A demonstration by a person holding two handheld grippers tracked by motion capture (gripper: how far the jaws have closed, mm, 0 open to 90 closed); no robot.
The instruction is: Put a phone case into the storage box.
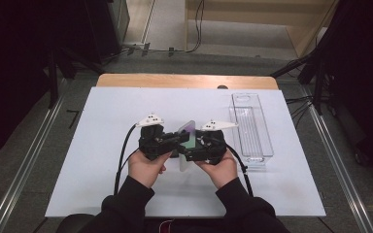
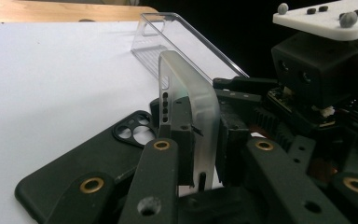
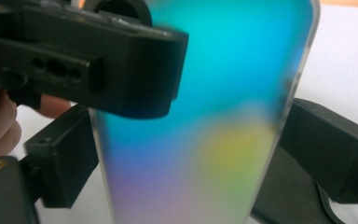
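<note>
A frosted translucent phone case with a blue-green sheen stands upright at the table's middle, between my two grippers. My left gripper comes in from the left and is shut on the case's side wall. In the left gripper view its jaws pinch that thin wall. My right gripper reaches in from the right. Its two jaws straddle the case across its width, with the pads against both long edges. A black phone case lies flat on the table under the left gripper.
A long clear plastic tray lies on the right side of the white table top, close to the right hand. A wooden edge runs along the far side. Dark stands and cables flank the table.
</note>
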